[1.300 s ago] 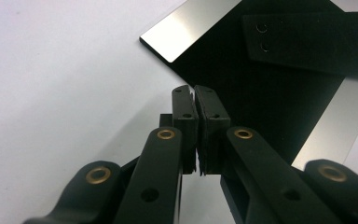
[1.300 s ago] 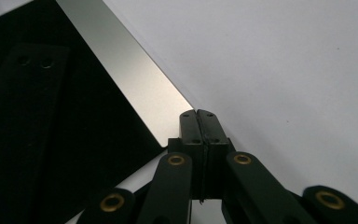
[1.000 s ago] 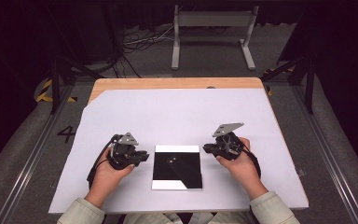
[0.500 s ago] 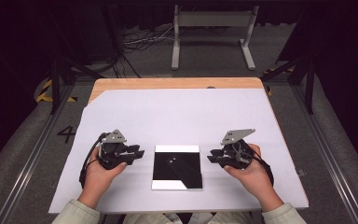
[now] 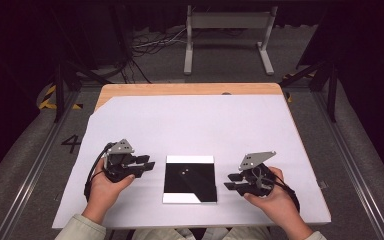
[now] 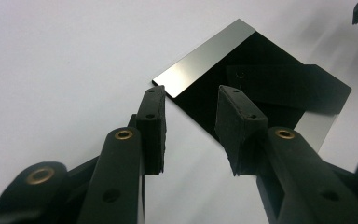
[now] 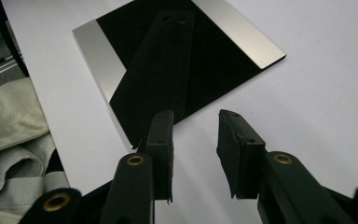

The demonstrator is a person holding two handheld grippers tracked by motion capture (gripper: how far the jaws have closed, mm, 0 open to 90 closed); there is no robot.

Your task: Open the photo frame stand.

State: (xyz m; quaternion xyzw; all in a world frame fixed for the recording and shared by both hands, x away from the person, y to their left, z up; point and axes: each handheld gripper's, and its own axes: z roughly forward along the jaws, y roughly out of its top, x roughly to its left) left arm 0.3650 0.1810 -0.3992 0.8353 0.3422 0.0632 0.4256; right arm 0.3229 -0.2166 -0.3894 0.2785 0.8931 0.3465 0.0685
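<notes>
White sheeting covers the table (image 5: 190, 125), with a strip of bare wood along its far edge and a dark floor with cables and a metal stand beyond. Between the two grippers lies a flat, glossy black square plate (image 5: 190, 179) with pale reflective bands along its near and far edges; it rests on the sheet, touched by neither tool. The left gripper (image 5: 147, 165) sits low in the person's left hand (image 5: 105, 186), forearm coming in from the near edge, its tips aimed inward at the plate's left edge and just short of it. In the left gripper view its jaws have just been opening and stand moderately apart with nothing between them, the plate's corner (image 6: 256, 84) lying just ahead of the pads. The right gripper (image 5: 231, 181), gripped in the right hand (image 5: 272, 192), points inward at the plate's right edge, near but apart. Its jaws have likewise just been opening, holding nothing; the right gripper view shows the plate (image 7: 177, 60) just beyond the tips, a pale sleeve (image 7: 14, 140) at the left.
</notes>
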